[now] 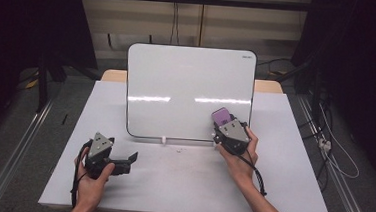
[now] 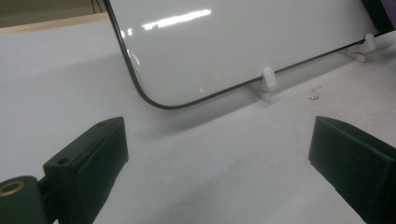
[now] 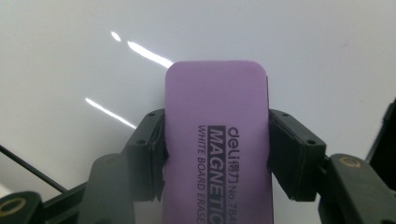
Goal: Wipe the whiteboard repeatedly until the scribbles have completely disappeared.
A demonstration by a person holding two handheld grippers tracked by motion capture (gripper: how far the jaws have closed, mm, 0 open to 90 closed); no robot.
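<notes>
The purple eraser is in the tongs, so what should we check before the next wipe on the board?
1. Purple eraser clamped between the right tongs: ok, a pad presses each long side.
2. Eraser at the whiteboard: ok, it sits at the lower right part; actual contact cannot tell.
3. Marks left to wipe: cannot tell, the board looks clean apart from glare.
4. Board seated in its white clips: ok.
5. Left tongs out of the way: ok, open and holding nothing, low on the table.
6. Small dark crumbs near the board's foot: not ok, tidy later.
</notes>
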